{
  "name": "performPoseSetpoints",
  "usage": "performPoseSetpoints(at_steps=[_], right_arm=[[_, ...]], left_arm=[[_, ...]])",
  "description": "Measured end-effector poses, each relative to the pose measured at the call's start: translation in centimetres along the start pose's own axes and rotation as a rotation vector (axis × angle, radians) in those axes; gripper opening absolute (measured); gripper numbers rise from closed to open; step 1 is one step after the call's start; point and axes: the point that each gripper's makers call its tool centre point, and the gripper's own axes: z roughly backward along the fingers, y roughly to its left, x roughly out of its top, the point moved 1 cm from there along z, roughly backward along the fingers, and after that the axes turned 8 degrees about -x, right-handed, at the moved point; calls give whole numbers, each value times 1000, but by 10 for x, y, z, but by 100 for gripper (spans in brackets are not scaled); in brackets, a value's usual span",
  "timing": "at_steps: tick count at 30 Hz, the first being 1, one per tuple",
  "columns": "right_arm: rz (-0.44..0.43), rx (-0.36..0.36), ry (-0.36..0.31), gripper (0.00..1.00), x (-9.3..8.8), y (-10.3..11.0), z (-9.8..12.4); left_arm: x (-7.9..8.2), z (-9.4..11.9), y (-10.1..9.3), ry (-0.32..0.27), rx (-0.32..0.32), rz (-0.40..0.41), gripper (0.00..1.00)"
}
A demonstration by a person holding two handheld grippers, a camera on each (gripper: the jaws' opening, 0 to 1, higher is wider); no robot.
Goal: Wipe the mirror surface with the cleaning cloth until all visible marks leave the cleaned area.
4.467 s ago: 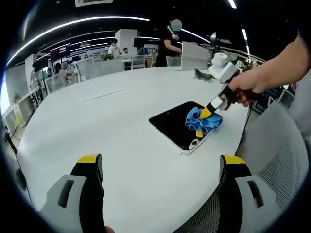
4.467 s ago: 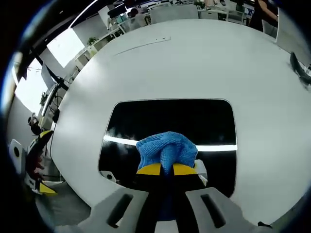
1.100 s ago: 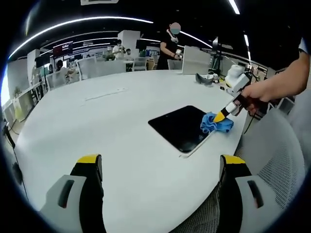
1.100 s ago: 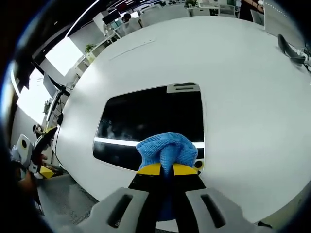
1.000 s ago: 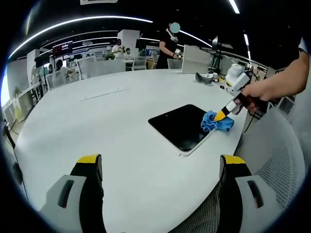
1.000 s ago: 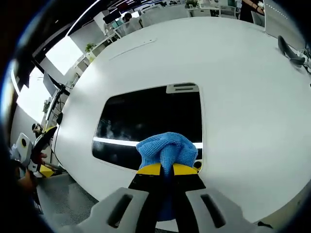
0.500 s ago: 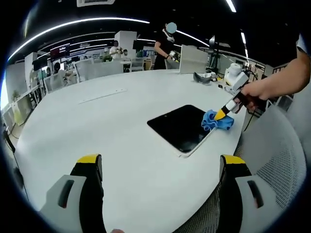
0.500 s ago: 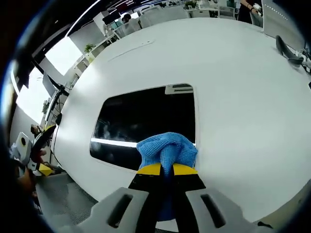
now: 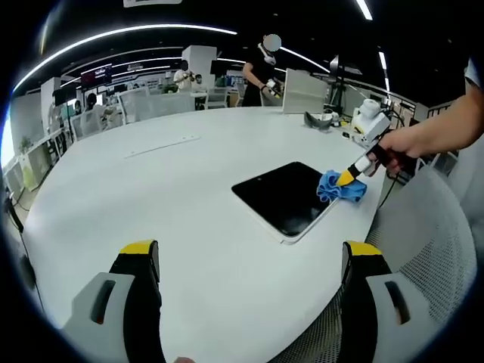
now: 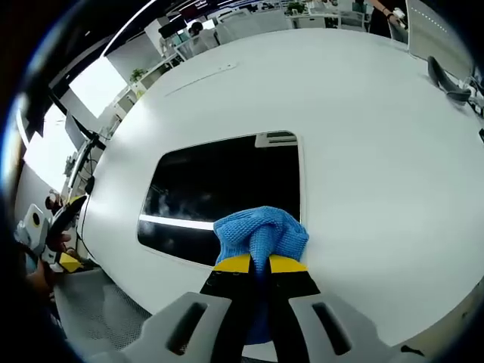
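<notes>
**Cloth at the mirror's corner, stroke to carry inward**

My right fingers (image 10: 233, 264) are pinched tight on the bunched blue cleaning cloth (image 10: 261, 231), which bulges out past the yellow tips. My left gripper (image 9: 249, 253) hangs idle above the near part of the white table (image 9: 151, 197), its jaws wide apart and holding nothing.

The mirror (image 10: 219, 193) lies flat on the table, a dark rounded slab with a pale strip at one short end. In the left gripper view the right gripper (image 9: 352, 174) presses the cloth down at the mirror's corner nearest my right hand, half over the edge onto the table.

A faint cloudy patch shows on the glass toward its left in the right gripper view, so I judge the wiping unfinished. To do this stroke well I should keep my grip firm, hold the wad flat against the glass, and sweep in overlapping passes toward that haze. Pressing too hard near the edge could slide the mirror across the smooth tabletop.
</notes>
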Motion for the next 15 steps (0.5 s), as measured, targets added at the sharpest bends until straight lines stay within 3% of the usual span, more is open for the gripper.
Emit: performPoseSetpoints(at_steps=[3,5,15], right_arm=[[-2,-4,0,1,0,0,0],[5,-5,3,1,1,1,-1],[13,-12,2,1,10,1,-6]], left_arm=[[2,0,-1,-22,-10,16,99],[3,2,-1,-22,-6,-17,96],[5,2,1,-49,0,29,99]])
